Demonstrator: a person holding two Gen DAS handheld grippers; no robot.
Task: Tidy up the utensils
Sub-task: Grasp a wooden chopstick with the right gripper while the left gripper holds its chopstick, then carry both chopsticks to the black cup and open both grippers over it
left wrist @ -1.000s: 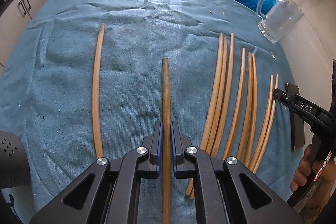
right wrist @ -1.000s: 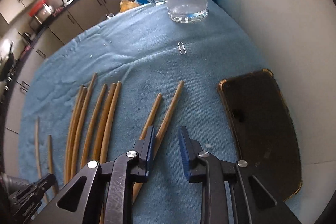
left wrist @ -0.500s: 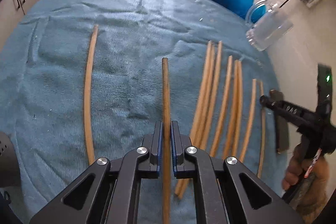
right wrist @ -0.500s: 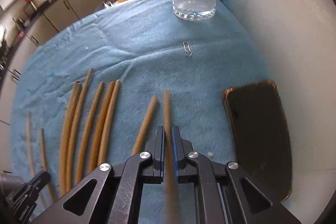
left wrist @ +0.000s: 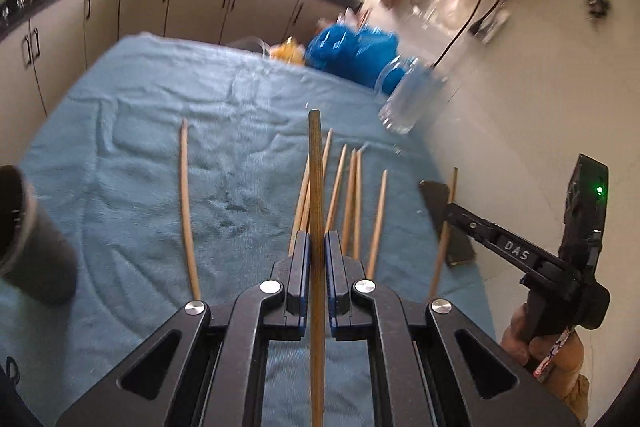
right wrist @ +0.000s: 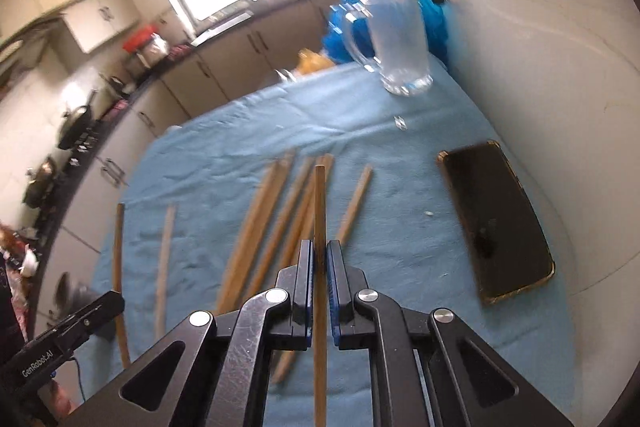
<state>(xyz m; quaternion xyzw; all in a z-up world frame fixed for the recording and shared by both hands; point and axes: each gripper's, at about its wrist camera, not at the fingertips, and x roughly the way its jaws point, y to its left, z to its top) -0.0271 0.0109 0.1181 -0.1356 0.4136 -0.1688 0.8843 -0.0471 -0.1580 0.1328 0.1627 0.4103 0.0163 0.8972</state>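
My left gripper (left wrist: 317, 239) is shut on a wooden chopstick (left wrist: 315, 167) and holds it lifted above the blue towel (left wrist: 140, 155). My right gripper (right wrist: 320, 249) is shut on another wooden chopstick (right wrist: 319, 203), also lifted; it shows in the left wrist view (left wrist: 450, 211) at the right with its chopstick (left wrist: 444, 227). Several chopsticks (right wrist: 276, 223) lie in a row on the towel. One more chopstick (left wrist: 186, 195) lies alone to the left. A dark cup (left wrist: 28, 239) stands at the left edge.
A glass mug (right wrist: 400, 43) stands at the far right of the towel, blue plastic bags (left wrist: 352, 51) behind it. A black phone (right wrist: 496, 219) lies by the white wall on the right. A paper clip (right wrist: 400, 123) lies near the mug. Kitchen cabinets lie beyond.
Both grippers have risen and tilted up with their chopsticks. The right gripper, open a second ago, shut on a chopstick and lifted it off the towel.
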